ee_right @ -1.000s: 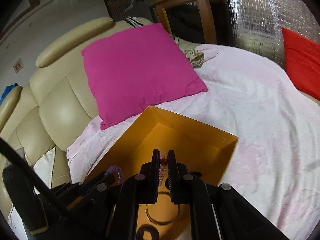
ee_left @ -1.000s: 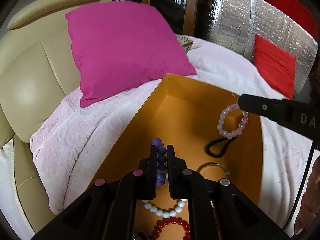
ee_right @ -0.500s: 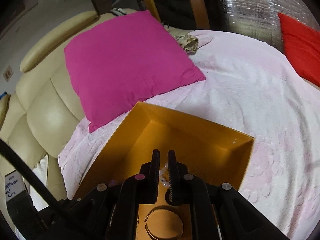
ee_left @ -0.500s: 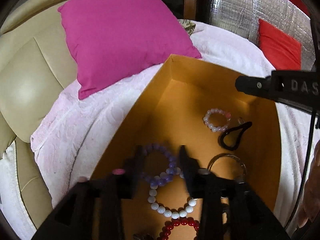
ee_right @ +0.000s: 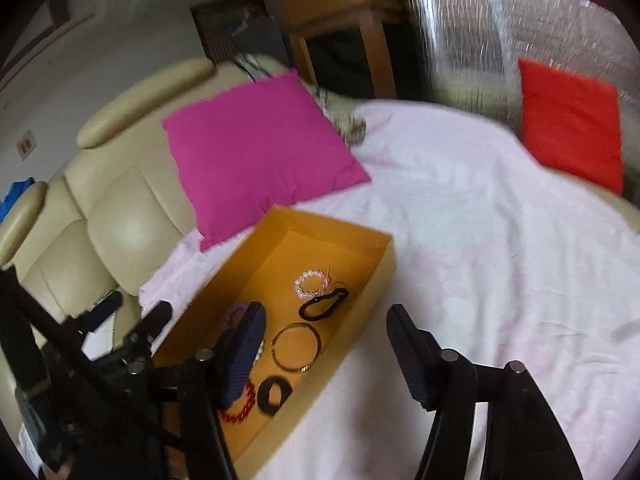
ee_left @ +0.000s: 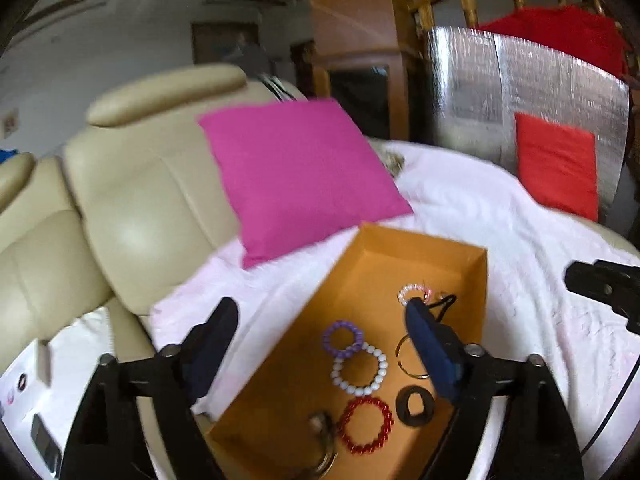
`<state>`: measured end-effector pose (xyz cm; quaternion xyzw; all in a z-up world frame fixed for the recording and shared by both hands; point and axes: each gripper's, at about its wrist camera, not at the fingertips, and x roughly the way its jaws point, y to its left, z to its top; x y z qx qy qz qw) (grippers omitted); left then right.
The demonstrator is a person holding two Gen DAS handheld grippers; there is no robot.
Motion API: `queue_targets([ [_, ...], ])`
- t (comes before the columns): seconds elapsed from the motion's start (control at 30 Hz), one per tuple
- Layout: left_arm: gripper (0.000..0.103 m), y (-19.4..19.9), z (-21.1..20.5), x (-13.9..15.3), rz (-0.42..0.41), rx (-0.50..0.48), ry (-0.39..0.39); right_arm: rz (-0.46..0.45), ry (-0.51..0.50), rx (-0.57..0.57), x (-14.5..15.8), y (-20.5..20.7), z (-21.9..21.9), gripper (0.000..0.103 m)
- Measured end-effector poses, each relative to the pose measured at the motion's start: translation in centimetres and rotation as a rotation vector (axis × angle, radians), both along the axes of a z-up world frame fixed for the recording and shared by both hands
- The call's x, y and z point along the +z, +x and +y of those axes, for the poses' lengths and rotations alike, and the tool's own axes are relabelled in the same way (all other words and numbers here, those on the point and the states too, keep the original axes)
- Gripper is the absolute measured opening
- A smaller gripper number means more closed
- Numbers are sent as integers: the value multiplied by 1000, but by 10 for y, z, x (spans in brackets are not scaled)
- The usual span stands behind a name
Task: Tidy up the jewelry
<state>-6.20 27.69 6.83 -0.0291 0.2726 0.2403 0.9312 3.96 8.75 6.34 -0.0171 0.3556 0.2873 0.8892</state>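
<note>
An orange box [ee_left: 424,240] lies on the pale pink bedspread. In it lie a purple bead bracelet [ee_left: 343,339], a white bead bracelet [ee_left: 359,369], a red bead bracelet [ee_left: 365,425], a pink bead bracelet [ee_left: 414,293], a black loop [ee_left: 444,306], a thin metal bangle [ee_left: 408,356] and a black ring [ee_left: 415,405]. My left gripper [ee_left: 320,340] is open and empty above the box. My right gripper [ee_right: 326,344] is open and empty over the box's [ee_right: 340,232] right side; the pink bracelet [ee_right: 312,284] and bangle [ee_right: 297,347] show there.
A magenta cushion [ee_left: 300,172] leans on the beige sofa back [ee_left: 132,184] behind the box. A red cushion [ee_left: 556,164] rests against a silver foil panel [ee_left: 520,88] at the right. The bedspread [ee_right: 500,240] spreads to the right of the box.
My left gripper let go of the purple bracelet, which now lies in the box. Both grippers opened wide and pulled up and back from the box.
</note>
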Motion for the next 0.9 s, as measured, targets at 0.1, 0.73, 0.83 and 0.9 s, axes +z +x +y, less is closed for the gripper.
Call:
queue_targets([
  [0.1,89,-40,-8,26,-43,54,34,-43,22,3,22,-36,-23,67],
  [0.73,97,-203,-78,137,-131,102,172,-209,104,35,94,-249,-96,74],
  [0.83,97,-222,-76,142,-202,35,104,-216,91,16,93,-261,-98,74],
  [0.9,97,-225,-73,144,-207,69,92,-221,79,5,93,-265,-98,75],
])
